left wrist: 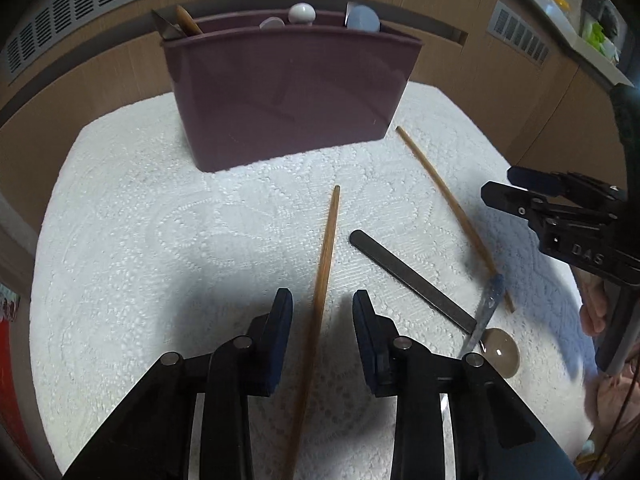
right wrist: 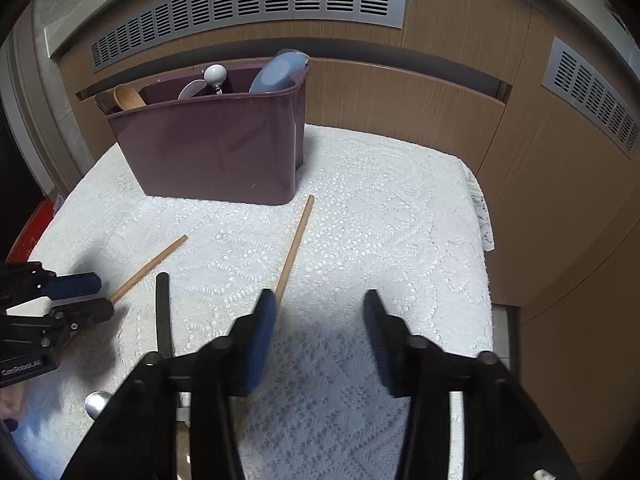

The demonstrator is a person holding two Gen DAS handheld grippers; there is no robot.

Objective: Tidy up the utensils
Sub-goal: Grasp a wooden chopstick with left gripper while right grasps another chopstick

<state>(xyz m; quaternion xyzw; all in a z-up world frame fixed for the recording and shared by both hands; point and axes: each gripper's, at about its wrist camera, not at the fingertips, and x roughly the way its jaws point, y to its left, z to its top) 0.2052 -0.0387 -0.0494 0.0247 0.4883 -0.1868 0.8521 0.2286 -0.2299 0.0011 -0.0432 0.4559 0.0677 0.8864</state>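
Utensils lie on the white lace-covered table (left wrist: 140,200) before the purple caddy (left wrist: 288,96). Left wrist view: the left claw (left wrist: 322,316) stands apart around a wooden chopstick (left wrist: 326,256), pads not touching; a dark-handled knife (left wrist: 412,280) lies beside. Right wrist view: the right claw (right wrist: 320,332) is apart and empty, a second chopstick (right wrist: 294,246) by its left finger.
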